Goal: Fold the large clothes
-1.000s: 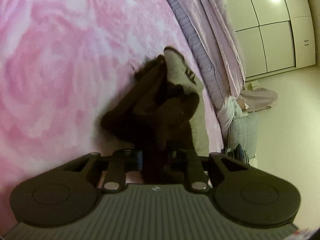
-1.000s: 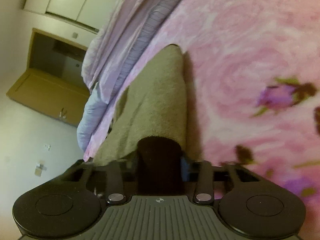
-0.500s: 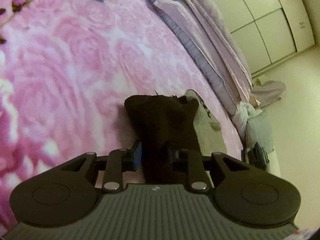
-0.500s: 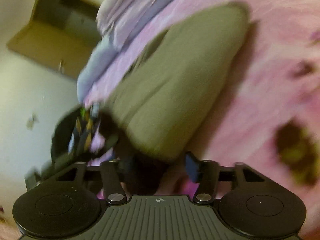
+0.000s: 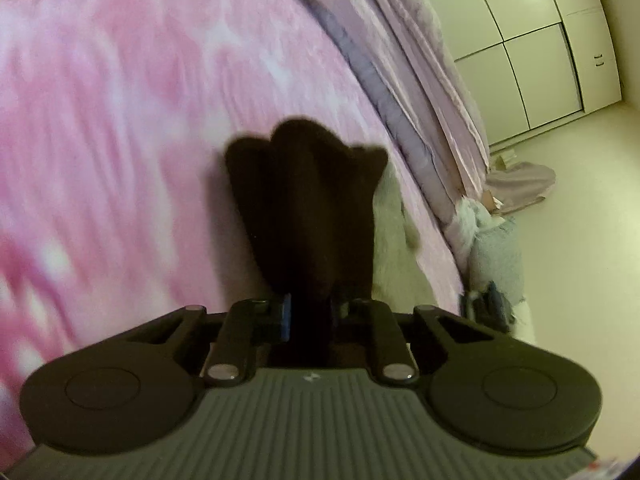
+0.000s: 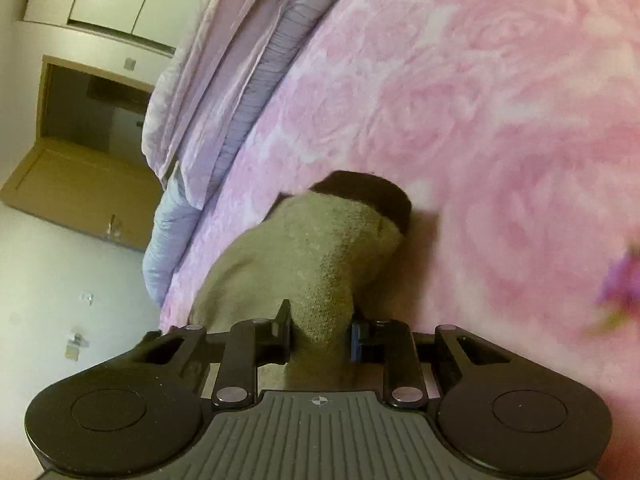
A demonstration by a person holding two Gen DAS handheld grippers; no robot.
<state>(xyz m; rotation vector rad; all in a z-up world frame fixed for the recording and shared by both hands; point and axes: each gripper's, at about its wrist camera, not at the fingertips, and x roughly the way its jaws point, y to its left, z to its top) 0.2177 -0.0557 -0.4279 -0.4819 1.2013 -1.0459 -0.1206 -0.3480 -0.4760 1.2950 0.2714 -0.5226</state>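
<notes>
We are handling one garment, olive-tan fleece (image 6: 320, 248) with a dark brown part (image 5: 308, 200), lying bunched near the bed's edge on the pink rose-print blanket (image 6: 480, 80). Our left gripper (image 5: 310, 312) is pinching a gathered fold of the dark brown fabric, jaws having just been closing onto it, cloth fanning out ahead of the fingers. Our right gripper (image 6: 320, 332) is clamping a wad of the olive-tan fabric, jaws having just been closing down from wide, cloth filling the gap between the pads. We are judging this as mid-fold: both ends are gripped and the piece is still crumpled, not flat. Next move probably calls for pulling the two grips apart to spread it, then laying it down evenly. Beyond lie the lilac bedding (image 5: 420, 80), white wardrobe doors (image 5: 520, 40) and a wooden door (image 6: 80, 176). No readable writing or brand is showing; motion blur is hiding fine detail.
</notes>
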